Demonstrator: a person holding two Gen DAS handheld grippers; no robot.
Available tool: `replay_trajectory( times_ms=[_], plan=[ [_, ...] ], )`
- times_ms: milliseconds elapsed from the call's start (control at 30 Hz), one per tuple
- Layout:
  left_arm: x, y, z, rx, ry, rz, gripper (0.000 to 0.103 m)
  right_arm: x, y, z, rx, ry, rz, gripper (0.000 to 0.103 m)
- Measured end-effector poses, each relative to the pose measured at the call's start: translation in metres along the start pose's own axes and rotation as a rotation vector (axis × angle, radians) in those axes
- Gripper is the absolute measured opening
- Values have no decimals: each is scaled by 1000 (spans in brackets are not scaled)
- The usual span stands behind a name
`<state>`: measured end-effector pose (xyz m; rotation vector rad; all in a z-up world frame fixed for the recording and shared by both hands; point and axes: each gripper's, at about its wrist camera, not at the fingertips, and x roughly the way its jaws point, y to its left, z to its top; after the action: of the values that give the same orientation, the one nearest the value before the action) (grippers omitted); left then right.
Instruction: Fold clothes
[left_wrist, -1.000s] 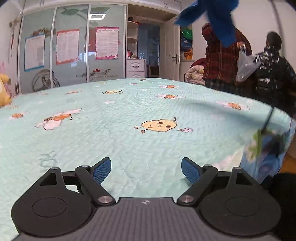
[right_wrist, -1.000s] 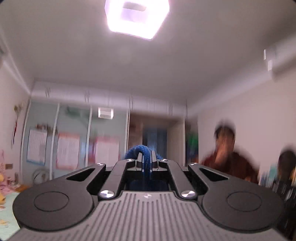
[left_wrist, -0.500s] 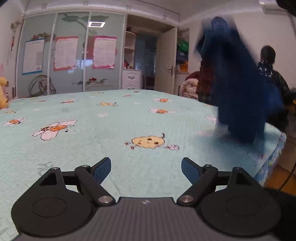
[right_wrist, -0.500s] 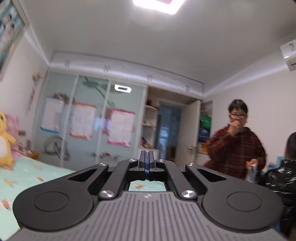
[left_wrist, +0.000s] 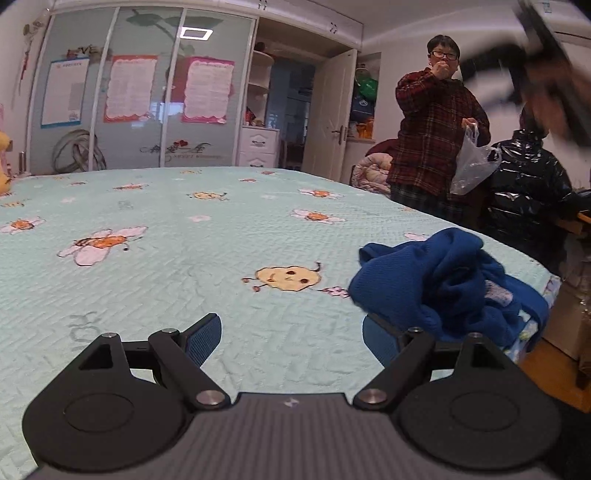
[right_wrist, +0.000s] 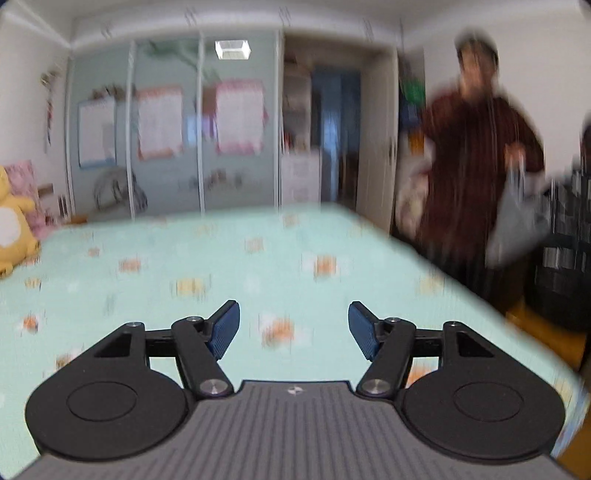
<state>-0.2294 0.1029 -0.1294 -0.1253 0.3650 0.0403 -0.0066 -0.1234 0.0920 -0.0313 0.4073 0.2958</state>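
Bed (left_wrist: 155, 280) with pale green quilted cover printed with bees and flowers fills most of both views; mirrored wardrobe doors (left_wrist: 140, 107) with posters behind it; person in a red plaid shirt (left_wrist: 436, 136) stands past the far right edge holding a clear plastic bag (left_wrist: 471, 166). Blue garment (left_wrist: 439, 284) lies crumpled in a heap on the cover near the bed's right edge, just ahead of the left gripper's right finger; nothing grips it. Left gripper (left_wrist: 291, 332) low over the cover, jaws spread wide, nothing between them. Right gripper (right_wrist: 293, 328), view blurred, jaws opening, gap between pads empty.
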Motion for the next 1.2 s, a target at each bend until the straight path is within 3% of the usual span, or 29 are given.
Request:
replay_trajectory(
  times_ms=[200, 333, 600, 800, 833, 867, 933, 967, 1067, 1200],
  plan=[
    [31, -24, 16, 21, 122, -111, 88, 16, -24, -138, 160, 218, -11, 65],
    [63, -45, 23, -10, 212, -200, 88, 6, -44, -201, 289, 293, -17, 65],
    [150, -83, 32, -89, 365, -217, 88, -9, -81, -256, 518, 311, 8, 65],
    [200, -105, 38, -168, 463, -167, 86, -12, -105, -259, 577, 304, 33, 65],
    [202, -109, 39, -161, 462, -169, 84, -14, -106, -258, 568, 301, 30, 65],
    [203, -112, 39, -152, 458, -167, 75, -15, -107, -258, 560, 298, 27, 65],
    [202, -116, 40, -123, 442, -176, 54, -18, -109, -260, 559, 298, 26, 65],
    [200, -117, 42, -109, 429, -185, 34, -19, -110, -262, 567, 299, 26, 65],
    [189, -115, 50, -81, 362, -179, 25, -20, -113, -267, 591, 306, 22, 65],
    [167, -100, 74, -104, 248, -156, 23, -23, -110, -265, 599, 300, 25, 65]
  ],
)
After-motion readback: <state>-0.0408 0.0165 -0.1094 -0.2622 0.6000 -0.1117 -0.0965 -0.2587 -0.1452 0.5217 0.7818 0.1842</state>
